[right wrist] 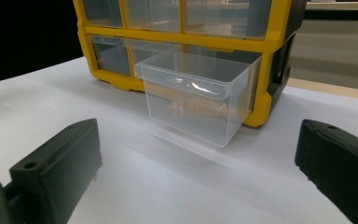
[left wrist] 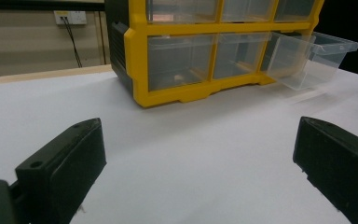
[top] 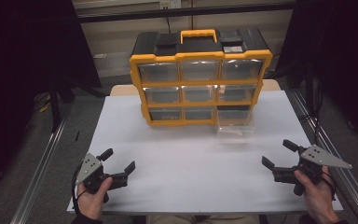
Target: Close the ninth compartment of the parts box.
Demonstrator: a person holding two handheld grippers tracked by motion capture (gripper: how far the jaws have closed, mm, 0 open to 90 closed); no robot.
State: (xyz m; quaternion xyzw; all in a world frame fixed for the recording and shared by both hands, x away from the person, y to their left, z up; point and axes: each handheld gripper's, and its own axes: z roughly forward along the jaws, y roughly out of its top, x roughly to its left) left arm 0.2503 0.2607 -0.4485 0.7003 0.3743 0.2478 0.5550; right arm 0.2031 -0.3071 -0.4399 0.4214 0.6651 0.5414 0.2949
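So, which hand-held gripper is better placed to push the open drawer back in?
Right, probably. The right hand-held gripper sits open on the same side as the pulled-out clear drawer at the organizer's bottom right, and faces it directly. The left hand-held gripper would have to cross the table.

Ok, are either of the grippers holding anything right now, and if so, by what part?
Nothing is held. The left gripper and right gripper both stand open above the white table, well short of the pulled-out clear drawer.
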